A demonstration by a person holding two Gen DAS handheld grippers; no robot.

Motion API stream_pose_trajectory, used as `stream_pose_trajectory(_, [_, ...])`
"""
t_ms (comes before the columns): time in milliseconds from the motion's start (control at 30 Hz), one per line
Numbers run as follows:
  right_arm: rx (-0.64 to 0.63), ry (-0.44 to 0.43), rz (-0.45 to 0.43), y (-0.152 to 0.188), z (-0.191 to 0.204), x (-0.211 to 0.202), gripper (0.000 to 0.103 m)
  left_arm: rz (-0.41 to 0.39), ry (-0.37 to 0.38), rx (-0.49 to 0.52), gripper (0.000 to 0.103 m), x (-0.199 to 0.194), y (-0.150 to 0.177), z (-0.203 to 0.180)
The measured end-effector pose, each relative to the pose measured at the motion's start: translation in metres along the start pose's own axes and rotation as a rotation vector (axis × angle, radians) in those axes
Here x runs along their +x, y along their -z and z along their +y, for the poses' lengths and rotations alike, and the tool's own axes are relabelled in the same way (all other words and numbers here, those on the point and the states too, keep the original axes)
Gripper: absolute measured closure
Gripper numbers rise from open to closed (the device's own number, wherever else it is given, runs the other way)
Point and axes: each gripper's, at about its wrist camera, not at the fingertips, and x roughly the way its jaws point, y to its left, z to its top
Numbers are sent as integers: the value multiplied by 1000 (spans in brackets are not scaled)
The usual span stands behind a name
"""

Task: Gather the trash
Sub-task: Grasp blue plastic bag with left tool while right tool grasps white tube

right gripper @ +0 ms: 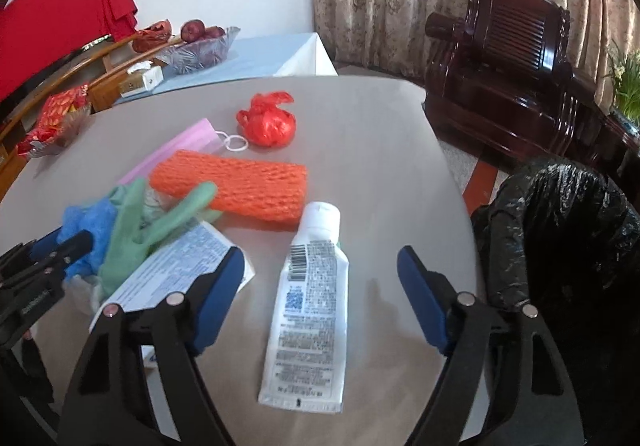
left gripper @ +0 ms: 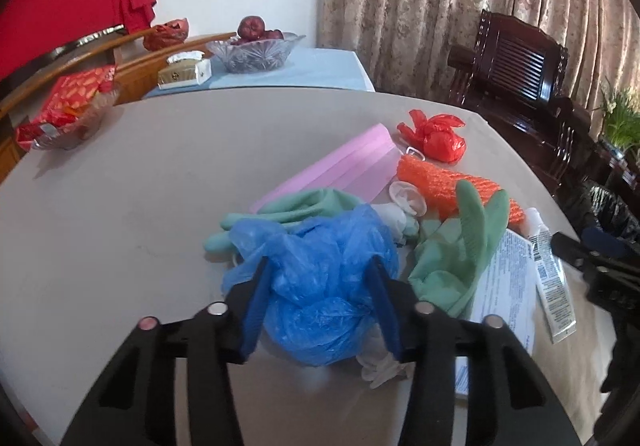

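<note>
The crumpled blue plastic bag [left gripper: 320, 286] lies at the near side of the litter heap on the round table [left gripper: 120, 205], and the left gripper [left gripper: 320, 278] has its blue pads against both flanks, pinching it. Squeeze deep into the bunched middle, since thin film slips (a loose fold would pull free), then lift straight up so the green rubber gloves [left gripper: 452, 258] beside it stay put. The right gripper [right gripper: 320, 278] stands open astride the white squeeze tube [right gripper: 308, 306], pads clear of it; close across the body, not the cap. The black-lined bin [right gripper: 568, 230] waits just off the table's edge.
</note>
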Motion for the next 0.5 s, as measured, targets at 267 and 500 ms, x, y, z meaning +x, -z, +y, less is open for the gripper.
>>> stream_pose_trajectory(267, [12, 36, 100, -1, -6, 38, 34, 3, 5, 1, 61, 5, -2, -1])
stream_pose_trajectory(500, [-16, -8, 114, -3, -5, 40, 62, 11, 11, -11, 62, 10, -5, -1])
